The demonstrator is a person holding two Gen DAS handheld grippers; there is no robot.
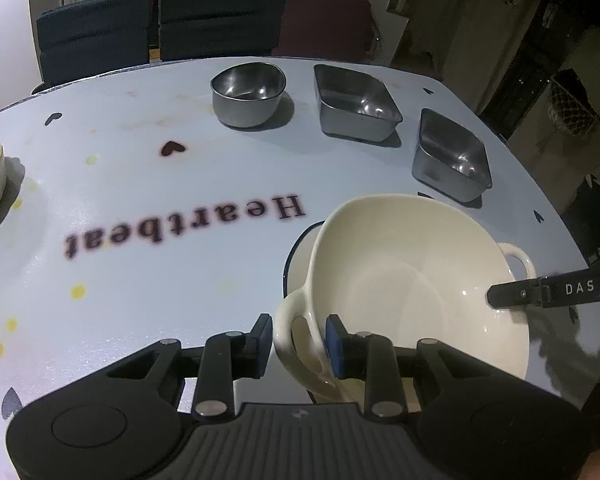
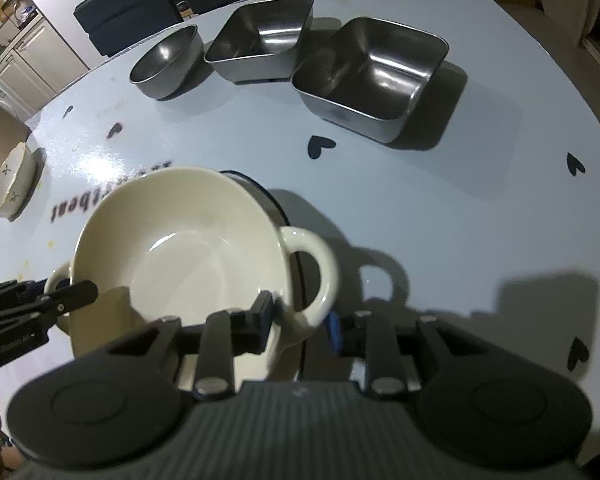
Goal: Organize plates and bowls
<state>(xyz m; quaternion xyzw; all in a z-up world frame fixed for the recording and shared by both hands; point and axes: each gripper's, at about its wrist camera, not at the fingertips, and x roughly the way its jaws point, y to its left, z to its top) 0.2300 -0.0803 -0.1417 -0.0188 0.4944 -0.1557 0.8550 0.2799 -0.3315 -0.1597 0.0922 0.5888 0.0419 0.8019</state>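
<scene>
Cream glazed ceramic bowl with two loop handles [image 1: 412, 280] sits tilted over a white plate with a dark rim [image 1: 296, 256], near my edge of the pale blue table [image 1: 140, 184]. Table print reads "Heartbeat", with black hearts and yellow dots. My left gripper [image 1: 298, 340] has its blue pads on either side of one handle, clamped on it as far as I can see; my right gripper [image 2: 300, 320] straddles the other handle, grip unclear. "DAS" shows on the right gripper's finger. Three stainless steel dishes behind: one round bowl [image 1: 248, 94], two rectangular tins [image 1: 356, 104] [image 1: 452, 156]. One scalloped patterned bowl [image 2: 14, 186] far left.
</scene>
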